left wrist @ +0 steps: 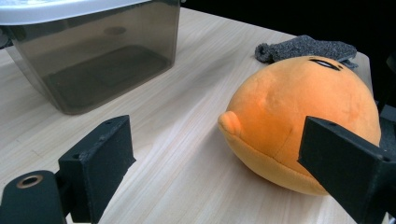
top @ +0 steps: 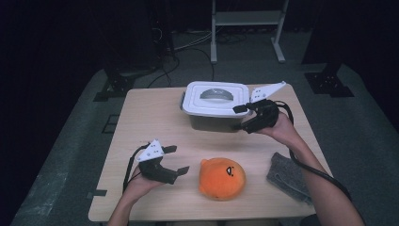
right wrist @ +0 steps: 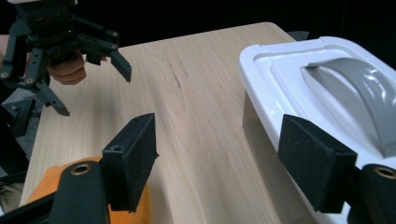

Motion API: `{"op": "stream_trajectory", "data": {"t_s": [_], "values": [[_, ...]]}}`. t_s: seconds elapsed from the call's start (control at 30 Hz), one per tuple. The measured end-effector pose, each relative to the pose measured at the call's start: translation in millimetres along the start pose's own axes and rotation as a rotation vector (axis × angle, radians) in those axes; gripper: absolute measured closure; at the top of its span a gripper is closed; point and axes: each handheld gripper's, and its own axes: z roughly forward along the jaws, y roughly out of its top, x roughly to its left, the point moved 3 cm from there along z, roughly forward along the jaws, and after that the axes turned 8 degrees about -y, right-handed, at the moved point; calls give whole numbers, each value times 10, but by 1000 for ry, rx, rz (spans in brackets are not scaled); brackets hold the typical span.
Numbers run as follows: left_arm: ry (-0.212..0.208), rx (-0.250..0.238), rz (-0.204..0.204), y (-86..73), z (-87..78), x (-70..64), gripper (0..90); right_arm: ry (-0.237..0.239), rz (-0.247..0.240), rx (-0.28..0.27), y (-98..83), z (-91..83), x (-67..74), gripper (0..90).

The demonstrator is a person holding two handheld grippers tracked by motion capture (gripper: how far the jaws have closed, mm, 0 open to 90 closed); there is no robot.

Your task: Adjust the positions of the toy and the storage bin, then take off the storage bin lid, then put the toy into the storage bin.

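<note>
The right gripper has its fingers spread wide with nothing between them. It hangs at the near right corner of the lidded plastic box, one finger over the lid edge and the other out over the bare bench; whether a pad touches the lid cannot be told. The left gripper also stands with its fingers spread and holds nothing. It sits low at the near left of the bench, pointing toward the orange plush toy, which lies just beside its fingertips without touching them.

In the left gripper view the toy lies partly between the two fingers, farther along, apart from both pads. It is a rounded, somewhat flattened plush, resting on the bench near the front edge at the middle, its longer side running roughly left to right across the bench. A small nub sticks out toward the left gripper, and a dark stitched mark sits on its upper right side.

The box stands at the far middle of the bench. Its white lid with a grey handle is on, and through the smoky clear wall it looks empty. A grey cloth lies at the near right, well apart from the toy.
</note>
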Motion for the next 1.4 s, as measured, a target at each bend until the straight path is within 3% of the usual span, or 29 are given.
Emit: {"op": "stream_trajectory", "data": {"t_s": [0.67, 1.4], "values": [[-16, 0, 5, 16, 8, 0, 93, 26, -37, 38, 190, 390, -218, 288], [-33, 5, 3, -10, 5, 11, 93, 19, -82, 58, 337, 571, -406, 300]]}}
